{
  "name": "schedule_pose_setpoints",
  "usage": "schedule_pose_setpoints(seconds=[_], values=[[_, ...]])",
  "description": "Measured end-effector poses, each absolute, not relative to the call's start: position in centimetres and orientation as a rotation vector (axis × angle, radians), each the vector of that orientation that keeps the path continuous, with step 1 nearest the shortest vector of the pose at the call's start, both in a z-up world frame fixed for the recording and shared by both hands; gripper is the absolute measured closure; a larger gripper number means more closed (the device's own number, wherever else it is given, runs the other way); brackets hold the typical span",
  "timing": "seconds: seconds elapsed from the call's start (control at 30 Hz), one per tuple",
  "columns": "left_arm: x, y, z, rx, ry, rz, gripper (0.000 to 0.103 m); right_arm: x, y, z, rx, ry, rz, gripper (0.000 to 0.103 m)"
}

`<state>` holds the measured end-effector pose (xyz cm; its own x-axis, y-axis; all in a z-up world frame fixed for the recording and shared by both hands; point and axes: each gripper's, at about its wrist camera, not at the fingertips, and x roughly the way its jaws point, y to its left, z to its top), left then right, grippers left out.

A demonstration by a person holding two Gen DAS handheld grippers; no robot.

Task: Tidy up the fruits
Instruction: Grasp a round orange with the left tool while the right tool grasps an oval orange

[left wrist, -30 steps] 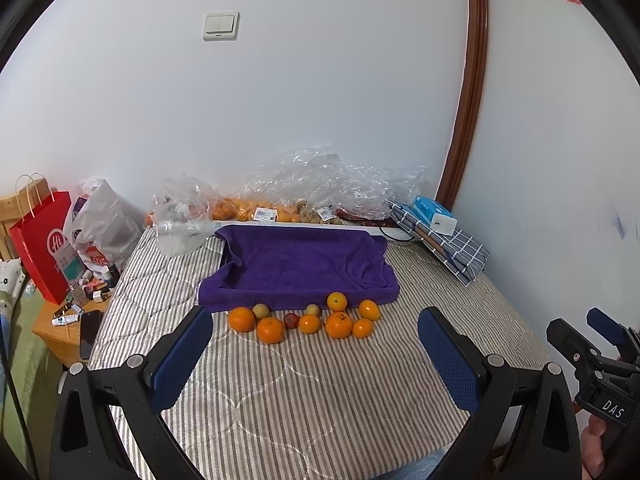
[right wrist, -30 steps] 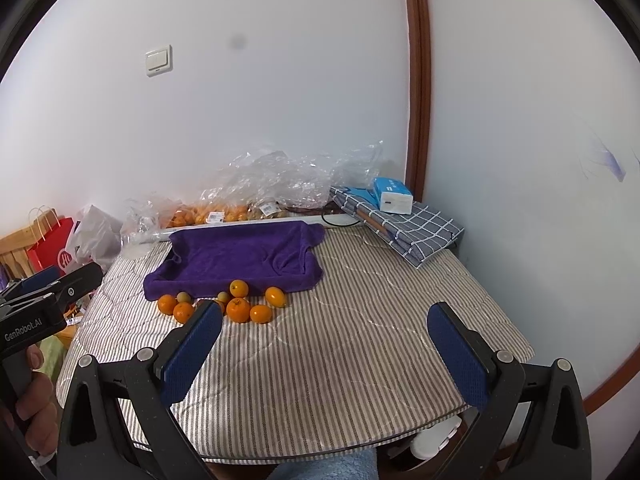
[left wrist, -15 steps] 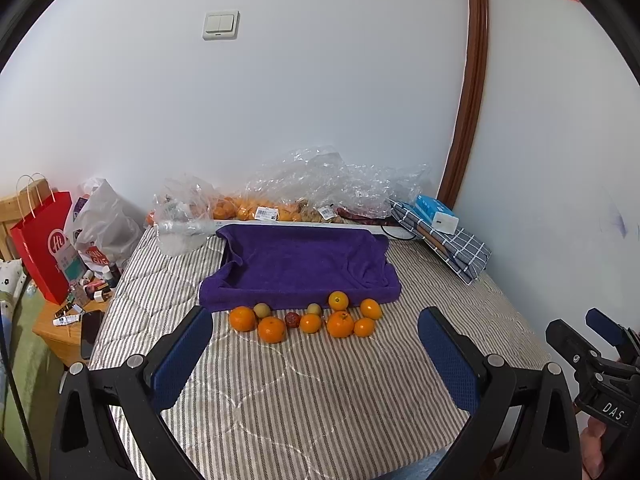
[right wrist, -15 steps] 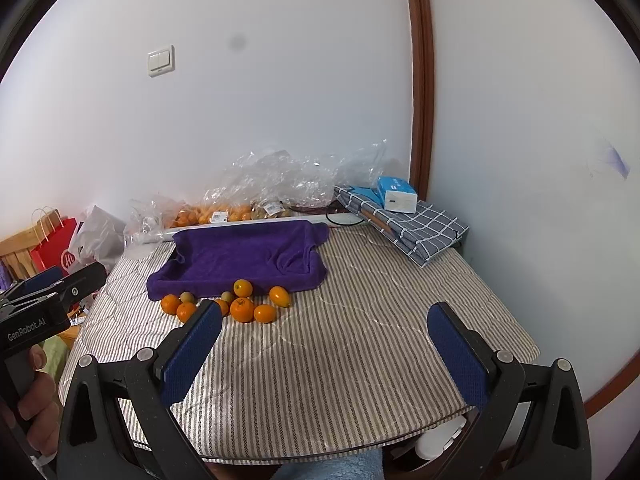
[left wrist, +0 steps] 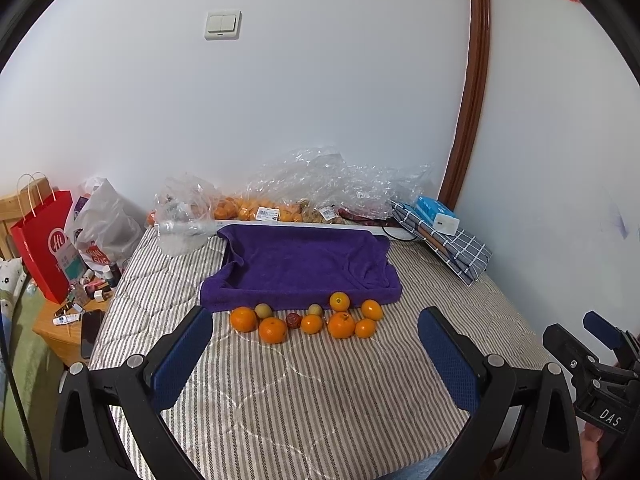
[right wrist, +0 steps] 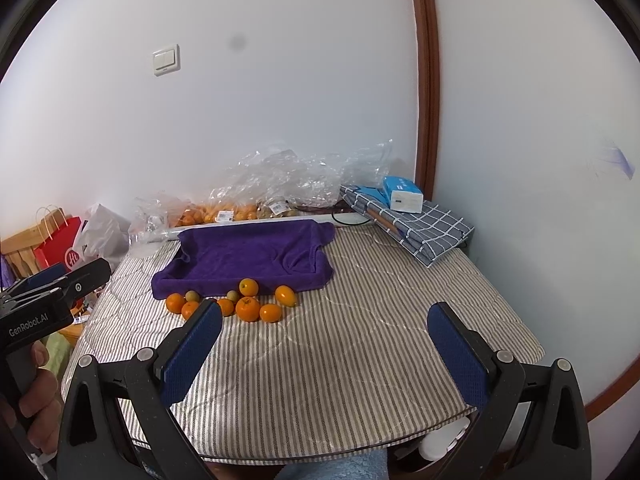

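Both of your tools hang back over the near part of the striped bed cover [left wrist: 320,400], nothing held: the left gripper [left wrist: 316,354] has its blue pads spread wide, and the right gripper [right wrist: 326,344] is spread just as wide, so you are at the reach-in stage with no fruit yet moved. Take the purple towel-lined tray [left wrist: 304,268] as your landmark. Just in front of its near edge sits the whole cluster: a large orange [left wrist: 341,325] with a smaller one [left wrist: 365,328] beside it, a tangerine [left wrist: 272,330] toward the left end, a dark red fruit [left wrist: 293,320] between the oranges, and two small brownish-green fruits [left wrist: 263,311] closest to the tray wall (too small to name surely). I judge the tray to be where the fruit belongs. Start at an outer end of the row, since the middle fruits touch or nearly touch and a wide pad coming down there would likely nudge a neighbour into rolling. Come in low and level, straddle one fruit across its widest part, and close gently. Lift clear of the tray's raised wall before setting it down. Behind the tray, the crumpled plastic bags [left wrist: 328,184] holding more oranges need no attention now.
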<state>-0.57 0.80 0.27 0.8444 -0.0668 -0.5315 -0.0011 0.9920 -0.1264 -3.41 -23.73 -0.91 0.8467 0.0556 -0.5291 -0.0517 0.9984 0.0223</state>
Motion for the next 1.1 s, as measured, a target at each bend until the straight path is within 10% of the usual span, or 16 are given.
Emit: schedule_pose_setpoints(seconds=[0.73,1.1], values=[[7.5,4.5,-5.8,-0.134,0.683,0.064,0.001,5.3,-21.1,-7.1,-0.001,0.661,0.140,0.008],[12.9,7.4,-10.9,-0.149,0.790,0.106,0.008,13.5,-20.7,-13.5,0.013,0.838,0.235,0.033]])
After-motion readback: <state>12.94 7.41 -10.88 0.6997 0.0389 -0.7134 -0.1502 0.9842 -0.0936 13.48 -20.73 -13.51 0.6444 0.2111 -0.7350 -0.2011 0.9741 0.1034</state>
